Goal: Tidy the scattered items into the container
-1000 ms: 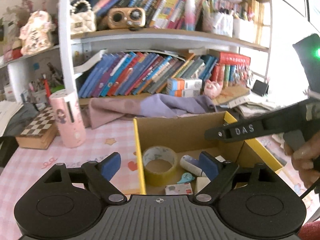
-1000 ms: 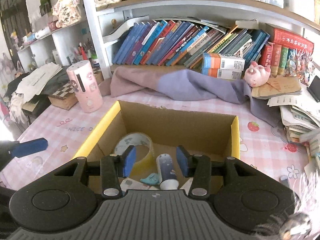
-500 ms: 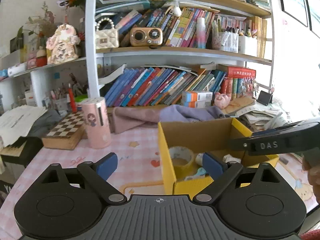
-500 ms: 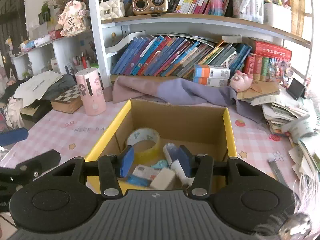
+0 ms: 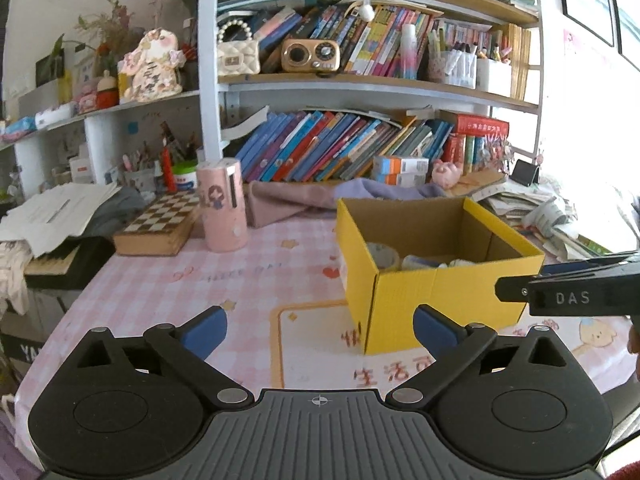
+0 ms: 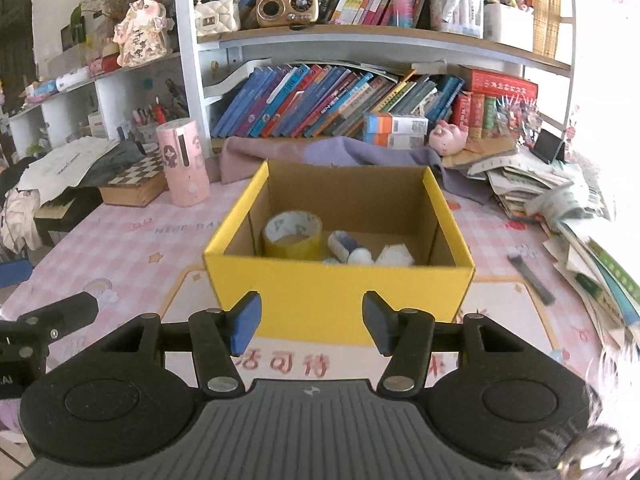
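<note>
While walls hide box point(image 6: 340, 284) floor, tape roll point(image 6: 292, 232) partly shows; neighbours blurred

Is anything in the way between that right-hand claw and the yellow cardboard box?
Nothing visible. The right gripper is open and empty, facing the yellow cardboard box, with only bare pink checked tablecloth between them. The box top is open.

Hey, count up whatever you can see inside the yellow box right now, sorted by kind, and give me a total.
Looking into the yellow box from the right wrist view:
Tape roll: 1
Small blue-and-white tube: 1
White blurred item: 1, too blurred to name
Total: 3 visible; the front wall may hide more.
</note>
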Demonstrator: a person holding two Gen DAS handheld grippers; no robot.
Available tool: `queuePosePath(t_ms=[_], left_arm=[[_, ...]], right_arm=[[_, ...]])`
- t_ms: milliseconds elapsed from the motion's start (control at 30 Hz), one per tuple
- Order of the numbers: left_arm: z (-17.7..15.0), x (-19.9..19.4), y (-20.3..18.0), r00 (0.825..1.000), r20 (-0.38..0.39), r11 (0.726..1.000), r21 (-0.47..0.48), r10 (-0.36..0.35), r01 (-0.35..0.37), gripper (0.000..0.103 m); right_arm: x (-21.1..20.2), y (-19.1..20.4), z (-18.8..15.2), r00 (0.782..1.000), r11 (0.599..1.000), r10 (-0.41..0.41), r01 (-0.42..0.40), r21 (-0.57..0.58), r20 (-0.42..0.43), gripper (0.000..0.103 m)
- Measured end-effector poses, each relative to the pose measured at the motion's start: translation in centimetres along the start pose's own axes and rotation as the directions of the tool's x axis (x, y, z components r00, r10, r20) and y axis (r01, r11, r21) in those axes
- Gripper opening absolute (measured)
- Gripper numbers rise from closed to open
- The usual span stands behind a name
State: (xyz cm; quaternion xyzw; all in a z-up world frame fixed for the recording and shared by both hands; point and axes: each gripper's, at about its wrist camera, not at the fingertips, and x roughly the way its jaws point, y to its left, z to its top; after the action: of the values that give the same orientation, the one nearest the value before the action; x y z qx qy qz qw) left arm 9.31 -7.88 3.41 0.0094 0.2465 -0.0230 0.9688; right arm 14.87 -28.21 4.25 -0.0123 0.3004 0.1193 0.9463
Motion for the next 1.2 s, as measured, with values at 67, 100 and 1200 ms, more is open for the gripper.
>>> queuePosePath(t_ms=[67,100,1200], left_arm=[[-0.7,-0.5,0.3,1.0,-0.012,1.0,-0.004,0.007,-0.007,0.101],[-1.0,-0.7,0.4,1.0,-0.018,1.0,-0.004,0.009,-0.01,0.101],[-4.1,-2.7,2.3,0.994,-0.104,0.998,-0.049,0.035,-0.04,0.103]], right_arm=[[-0.6,0.6,-0.9,1.0,1.0,-0.007,0.007,0.005,-0.002,0.058],[-0.9,0.8,-1.2,1.0,1.0,-0.01,0.01,0.007,-0.004,0.058],[-3.0,4.1,-5.4,0.998,1.0,-0.028,0.027,-0.016,-0.054,0.095]])
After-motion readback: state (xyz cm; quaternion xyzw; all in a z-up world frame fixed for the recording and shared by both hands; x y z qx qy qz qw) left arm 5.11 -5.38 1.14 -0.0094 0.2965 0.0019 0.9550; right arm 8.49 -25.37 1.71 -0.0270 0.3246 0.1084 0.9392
